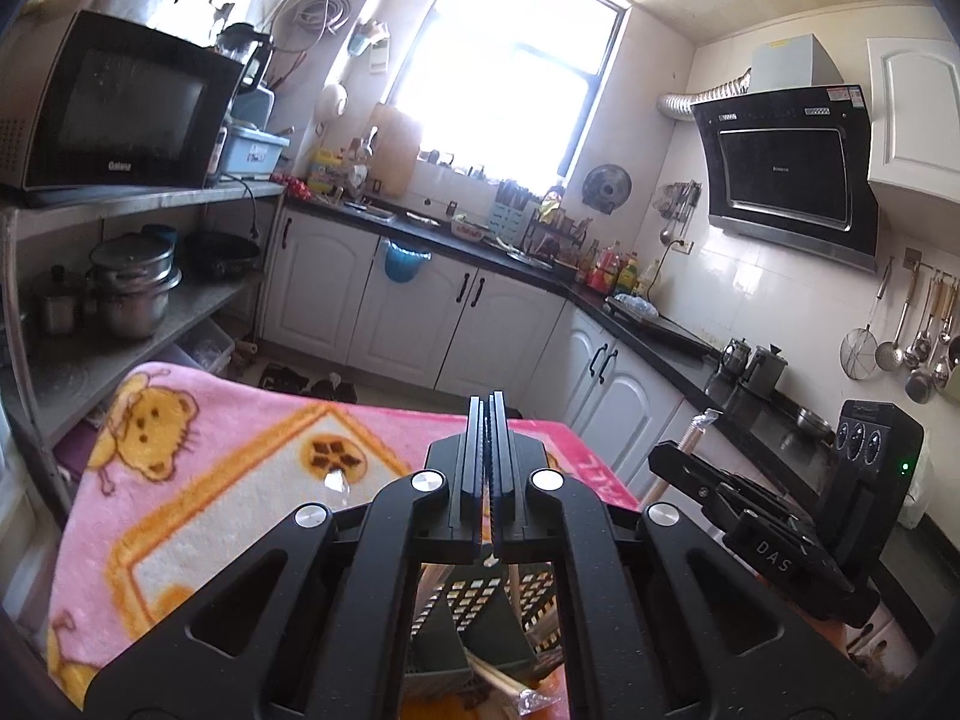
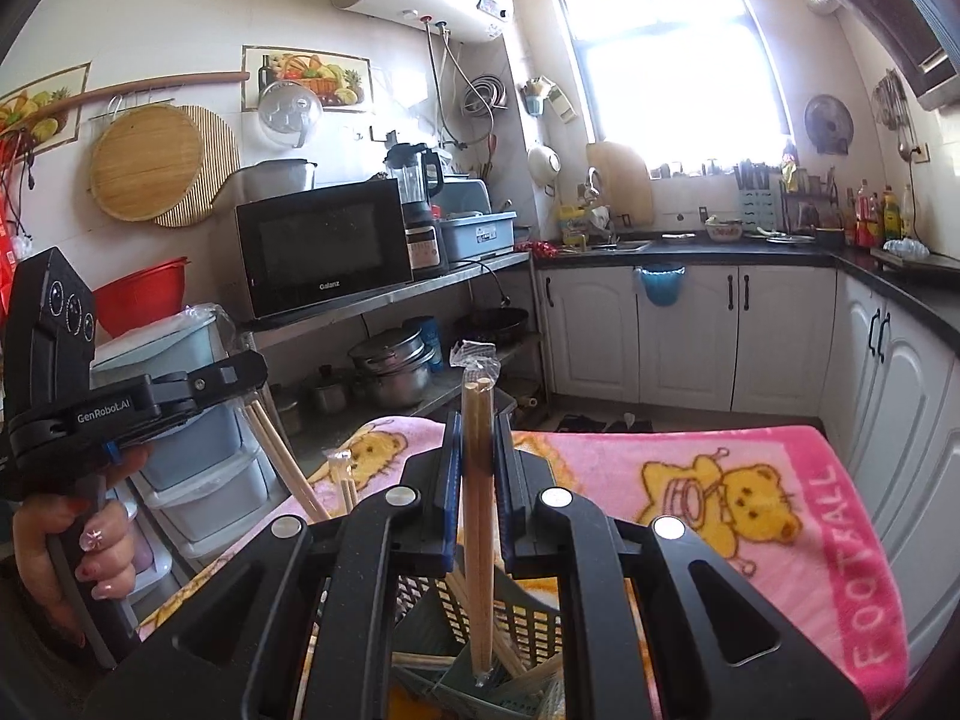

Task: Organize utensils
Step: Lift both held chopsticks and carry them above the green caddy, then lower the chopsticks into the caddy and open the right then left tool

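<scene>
My right gripper (image 2: 478,438) is shut on a pair of wrapped wooden chopsticks (image 2: 478,480), held upright with the lower end inside a dark green perforated utensil holder (image 2: 528,618) below the fingers. My left gripper (image 1: 487,420) is shut on a thin wooden chopstick (image 1: 487,516) that shows as a sliver between the fingers. The same holder (image 1: 480,600) with more chopsticks sits under it. The right gripper (image 1: 678,459) shows at the right of the left wrist view, the left gripper (image 2: 252,366) at the left of the right wrist view, gripping chopsticks (image 2: 282,456).
A pink cartoon-bear blanket (image 2: 750,480) covers the table under the holder. A shelf with a microwave (image 2: 324,246) and pots (image 2: 396,366) stands to the left. White cabinets and a dark counter (image 2: 780,246) run along the far wall under the window.
</scene>
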{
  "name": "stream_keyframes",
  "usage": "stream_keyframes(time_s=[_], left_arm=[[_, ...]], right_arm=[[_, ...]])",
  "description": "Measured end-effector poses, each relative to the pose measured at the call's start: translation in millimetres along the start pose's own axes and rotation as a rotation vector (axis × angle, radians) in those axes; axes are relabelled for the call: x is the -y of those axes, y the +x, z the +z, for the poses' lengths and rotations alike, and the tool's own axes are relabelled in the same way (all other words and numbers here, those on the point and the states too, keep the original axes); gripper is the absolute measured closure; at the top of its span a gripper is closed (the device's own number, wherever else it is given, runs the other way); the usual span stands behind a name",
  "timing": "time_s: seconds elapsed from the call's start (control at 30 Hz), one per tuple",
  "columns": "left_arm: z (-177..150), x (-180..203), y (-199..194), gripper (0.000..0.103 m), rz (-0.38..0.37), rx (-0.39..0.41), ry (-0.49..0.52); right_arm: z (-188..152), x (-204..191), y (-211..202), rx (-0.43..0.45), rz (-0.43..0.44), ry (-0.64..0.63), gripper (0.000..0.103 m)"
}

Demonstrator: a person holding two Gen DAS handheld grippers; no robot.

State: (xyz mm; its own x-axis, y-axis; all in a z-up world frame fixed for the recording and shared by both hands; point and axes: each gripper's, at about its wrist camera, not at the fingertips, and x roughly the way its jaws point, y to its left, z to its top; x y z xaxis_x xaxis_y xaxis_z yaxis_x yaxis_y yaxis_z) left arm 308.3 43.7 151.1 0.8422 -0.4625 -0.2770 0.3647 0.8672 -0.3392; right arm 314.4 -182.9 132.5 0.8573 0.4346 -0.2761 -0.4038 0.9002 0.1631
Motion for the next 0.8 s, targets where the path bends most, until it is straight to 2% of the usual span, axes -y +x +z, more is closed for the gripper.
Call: stream_keyframes(time_s=[0.43,0.8], left_arm=[[-28.7,-6.6,11.9,0.103,-0.017,-0.047,-0.036],[-42.6,-1.9,17.2,0.103,-0.009,-0.087,-0.007]], right_arm=[[-23.6,0.9,10.8,-0.009,-0.009,0.02,0.093],[-40.5,2.6,12.9,-0.053,-0.036,0.026,0.092]])
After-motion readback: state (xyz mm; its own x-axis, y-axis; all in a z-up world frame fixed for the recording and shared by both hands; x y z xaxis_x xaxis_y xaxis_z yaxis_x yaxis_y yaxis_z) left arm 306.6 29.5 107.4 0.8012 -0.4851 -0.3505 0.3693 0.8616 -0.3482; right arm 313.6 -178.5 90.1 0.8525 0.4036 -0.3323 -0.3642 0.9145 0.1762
